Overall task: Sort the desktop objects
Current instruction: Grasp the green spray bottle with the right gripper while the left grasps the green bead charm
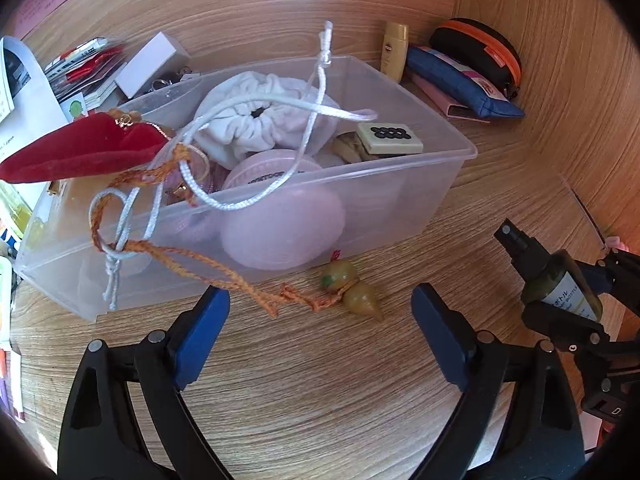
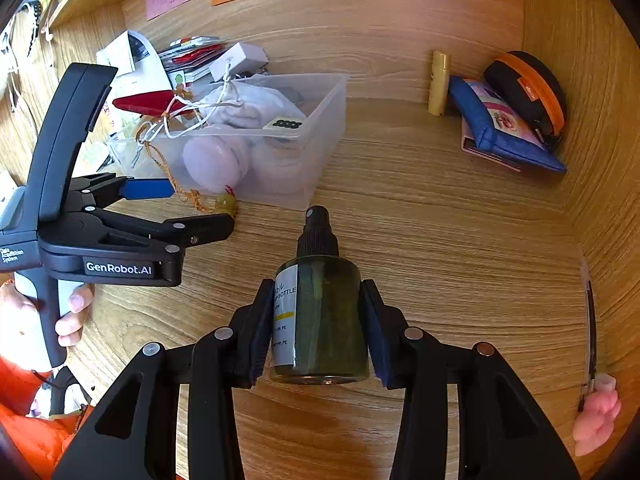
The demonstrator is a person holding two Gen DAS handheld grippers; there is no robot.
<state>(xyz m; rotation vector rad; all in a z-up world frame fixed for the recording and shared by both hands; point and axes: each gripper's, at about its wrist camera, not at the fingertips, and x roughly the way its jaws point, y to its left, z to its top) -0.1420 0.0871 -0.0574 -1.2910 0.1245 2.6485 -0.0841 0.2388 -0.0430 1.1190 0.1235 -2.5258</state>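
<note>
Nearest to us in the right wrist view is the dark green spray bottle (image 2: 320, 316), which our right gripper (image 2: 318, 332) clamps between its two blue pads, one on each side of the body. The bottle stands out along the fingers, with its black pump head pointing away from us and its white label turned to the left. In the left wrist view we see the same bottle (image 1: 560, 284) at the right edge, above the wooden tabletop (image 1: 320, 380).

Our left gripper (image 1: 320, 312) is wide open and holds nothing; its fingers hover low over the tabletop. Just in front of it, between the fingertips, lies a small gourd charm (image 1: 352, 290) on the wood, tied to an orange braided cord (image 1: 208, 262) that runs up over the front wall of the clear plastic box (image 1: 400, 196).

Inside the box we see a white drawstring pouch (image 1: 264, 120), a pink round case (image 1: 280, 228) against the front wall and a mahjong tile (image 1: 390, 138) lying on top near the right end. A red velvet pouch (image 1: 80, 150) sticks out over the left end of the box, and white cords hang over the rim.

Further back, against the wooden wall, stand a small yellow tube (image 1: 395, 52), a blue pencil pouch (image 1: 460, 82) lying on a pink notebook (image 1: 444, 100), and a black case with orange zipper (image 1: 484, 50). A pink figure (image 2: 596, 420) lies at the far right in the right wrist view.
</note>
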